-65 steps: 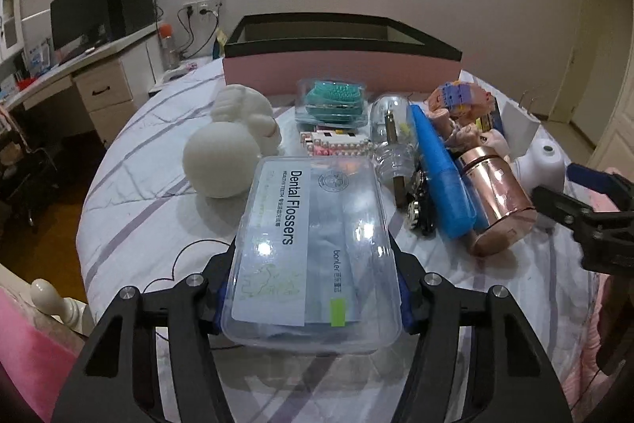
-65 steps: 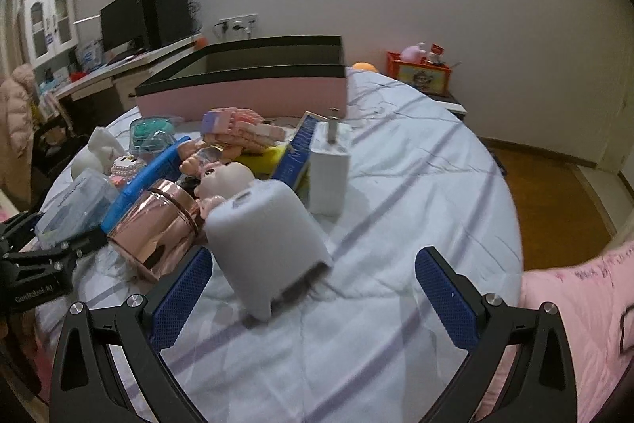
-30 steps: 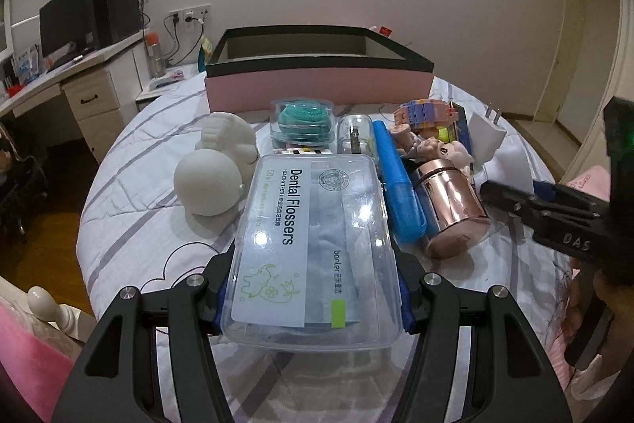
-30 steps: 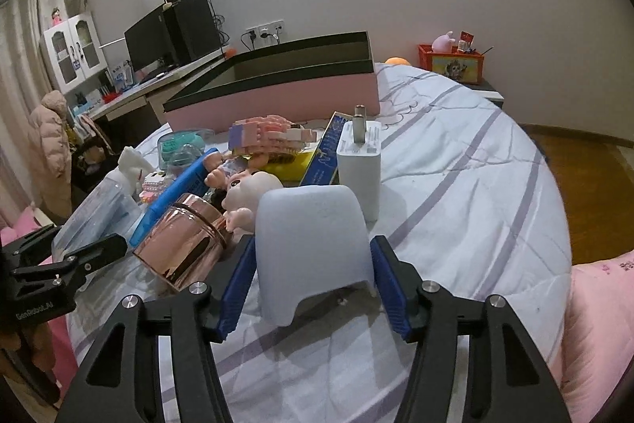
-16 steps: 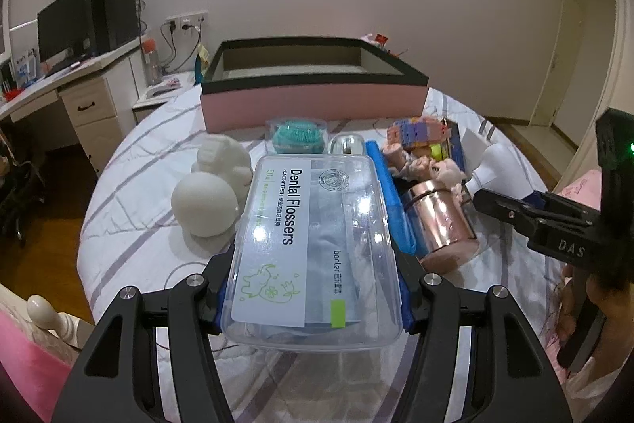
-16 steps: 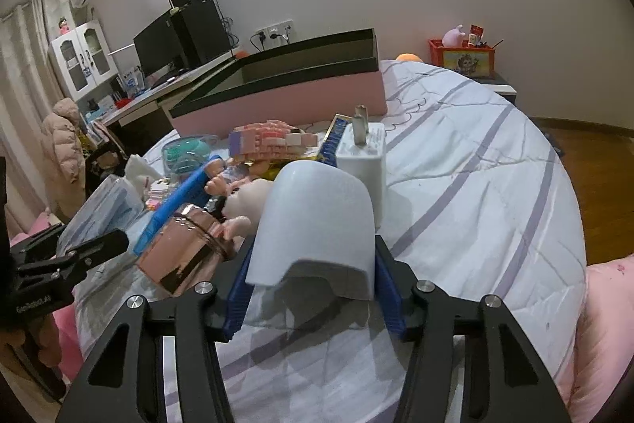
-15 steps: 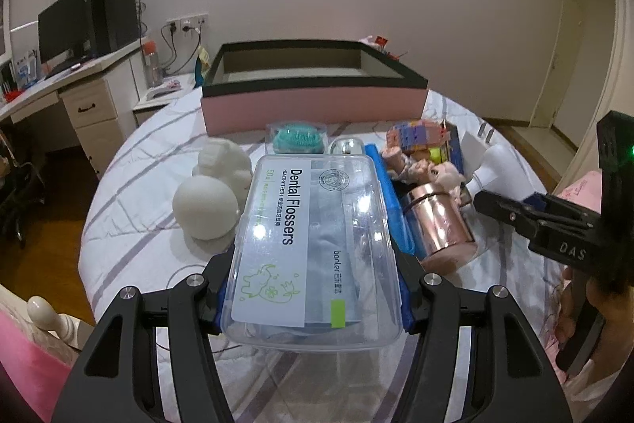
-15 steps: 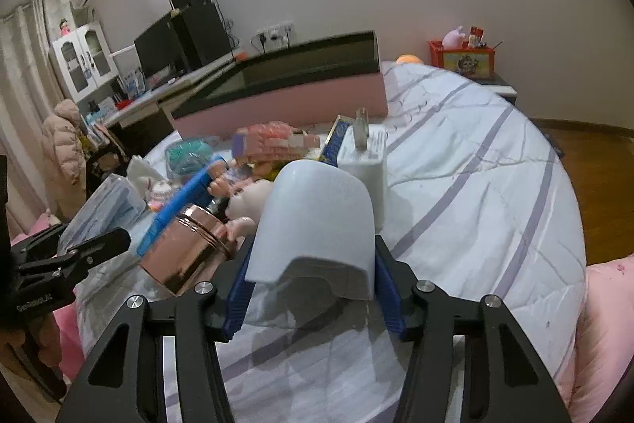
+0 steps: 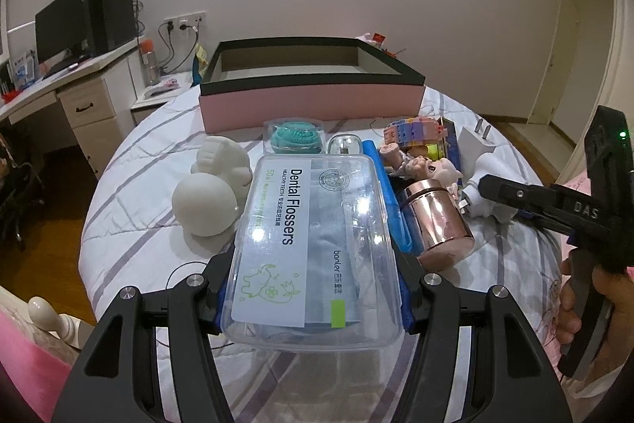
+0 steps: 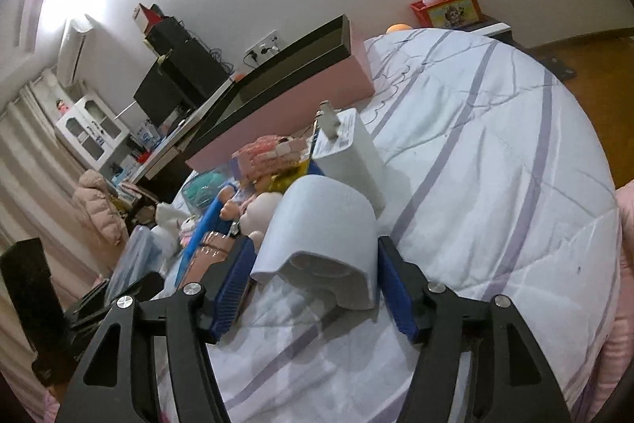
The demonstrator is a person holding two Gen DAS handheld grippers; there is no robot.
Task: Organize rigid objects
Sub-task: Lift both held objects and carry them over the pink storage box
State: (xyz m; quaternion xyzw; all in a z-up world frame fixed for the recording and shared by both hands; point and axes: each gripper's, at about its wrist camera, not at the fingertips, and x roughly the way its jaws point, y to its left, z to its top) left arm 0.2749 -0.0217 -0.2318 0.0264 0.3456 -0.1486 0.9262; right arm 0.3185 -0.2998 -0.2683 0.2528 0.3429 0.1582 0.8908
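Note:
My left gripper (image 9: 313,288) is shut on a clear plastic Dental Flossers box (image 9: 313,244) and holds it above the bed. My right gripper (image 10: 317,280) is shut on a white rounded plastic device (image 10: 321,236), lifted and tilted; it also shows at the right of the left wrist view (image 9: 491,181). A pink box with a black rim (image 9: 313,94) stands open at the far side of the bed, also in the right wrist view (image 10: 285,98).
On the striped bedspread (image 9: 130,224) lie a white ball figure (image 9: 206,201), a teal item in a clear case (image 9: 295,137), a blue tube (image 9: 390,201), a copper cup (image 9: 436,221), a doll (image 9: 420,165), toy bricks (image 9: 416,131) and a white charger (image 10: 348,153). A desk (image 9: 79,94) stands left.
My right gripper closed on the white device, lifted it and now tilts it to the left. My left gripper keeps the flossers box and has risen a little, showing more of the pink box's inside.

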